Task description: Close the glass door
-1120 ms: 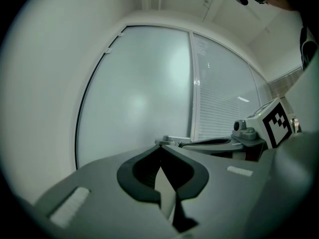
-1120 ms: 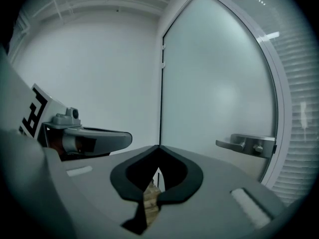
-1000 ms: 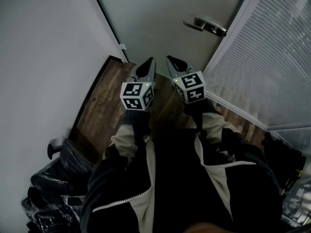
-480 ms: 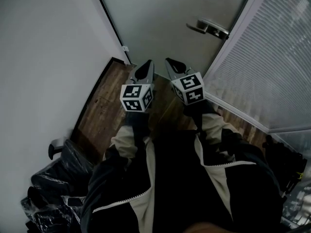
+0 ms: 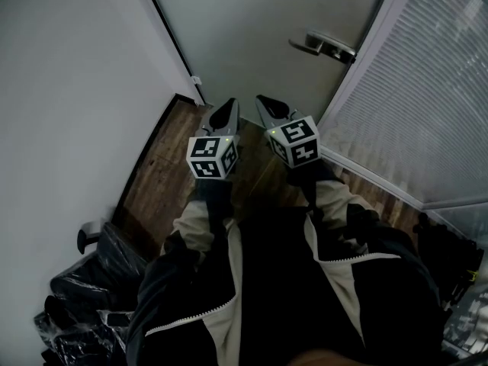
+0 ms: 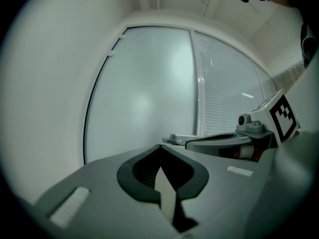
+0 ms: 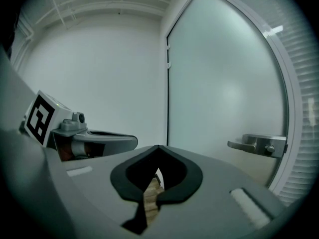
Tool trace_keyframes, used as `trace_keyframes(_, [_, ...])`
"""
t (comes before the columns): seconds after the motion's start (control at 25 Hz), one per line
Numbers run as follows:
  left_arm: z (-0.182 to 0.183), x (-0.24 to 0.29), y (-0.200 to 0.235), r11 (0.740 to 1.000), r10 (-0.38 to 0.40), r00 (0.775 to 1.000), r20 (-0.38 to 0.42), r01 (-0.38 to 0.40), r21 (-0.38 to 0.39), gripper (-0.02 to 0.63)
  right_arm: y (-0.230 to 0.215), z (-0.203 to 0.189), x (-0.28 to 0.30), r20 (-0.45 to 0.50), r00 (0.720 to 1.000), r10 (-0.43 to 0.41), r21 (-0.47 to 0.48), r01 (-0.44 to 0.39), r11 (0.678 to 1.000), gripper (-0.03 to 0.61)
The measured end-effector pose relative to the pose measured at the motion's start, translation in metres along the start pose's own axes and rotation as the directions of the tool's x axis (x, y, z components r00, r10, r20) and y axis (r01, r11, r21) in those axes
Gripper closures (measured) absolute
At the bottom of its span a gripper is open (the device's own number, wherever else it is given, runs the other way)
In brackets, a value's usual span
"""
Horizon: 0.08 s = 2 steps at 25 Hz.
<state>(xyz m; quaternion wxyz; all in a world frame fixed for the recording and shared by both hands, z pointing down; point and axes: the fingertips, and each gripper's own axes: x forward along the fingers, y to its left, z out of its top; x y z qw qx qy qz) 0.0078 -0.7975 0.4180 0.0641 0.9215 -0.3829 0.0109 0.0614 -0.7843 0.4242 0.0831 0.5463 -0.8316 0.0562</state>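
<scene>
The frosted glass door fills the top of the head view, its metal lever handle near its right edge. That edge lies against the white frame, and I see no gap. My left gripper and right gripper are held side by side, level, pointing at the door and a short way from it. Both are shut with nothing between the jaws. In the left gripper view the jaw tips meet in front of the door, with the handle beyond. The right gripper view shows its tips closed, with the handle to the right.
A white wall runs along the left. A glass partition with blinds stands at the right. Dark wooden floor lies below the grippers. Black plastic bags are piled at the lower left, and another dark object sits at the lower right.
</scene>
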Motion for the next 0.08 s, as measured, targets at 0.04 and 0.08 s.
trace_keyframes(0.04, [0.0003, -0.0006, -0.0008, 1.0, 0.0, 1.0, 0.0, 0.0, 0.002, 0.612, 0.0004, 0.0001, -0.001, 0.002, 1.0, 0.001, -0.001, -0.001, 1.0, 0.578])
trace_keyframes(0.08, [0.0005, -0.0011, -0.0016, 1.0, 0.0, 1.0, 0.0, 0.0, 0.003, 0.611, 0.0008, 0.0001, -0.0021, 0.003, 1.0, 0.001, -0.002, -0.001, 1.0, 0.578])
